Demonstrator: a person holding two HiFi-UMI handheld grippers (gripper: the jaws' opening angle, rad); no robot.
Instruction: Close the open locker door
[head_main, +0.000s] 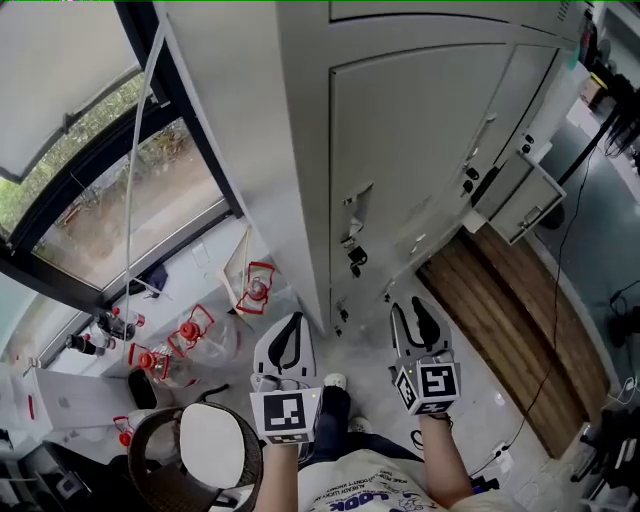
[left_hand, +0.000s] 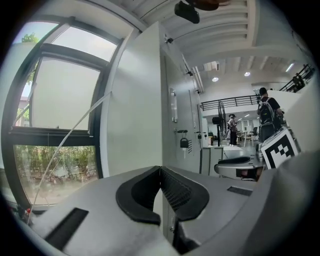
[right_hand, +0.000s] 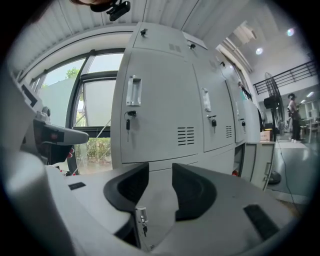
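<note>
Closest to the person, the left gripper (head_main: 291, 322) is pointing at the corner of the lockers (head_main: 420, 150). Its jaws are meeting at the tips with nothing between them. Beside it, the right gripper (head_main: 409, 308) is standing with its jaws wide apart and also empty. It is facing the closed doors, which are hanging with keys in their locks.

Farther along the row, on the person's right, the open locker door (head_main: 520, 203) is swinging out over the wooden floor strip (head_main: 500, 320). It belongs to a low compartment and is well apart from both grippers. In the right gripper view this door (right_hand: 259, 162) is showing at the right side, beyond the closed doors.

I judge that the task is only beginning: the person is in the approach step and no gripper is touching the door. The next move is probably calling for a walk to the right, then bringing the right gripper low behind the door's free edge. From there it needs to be pushed flat against the frame.
</note>
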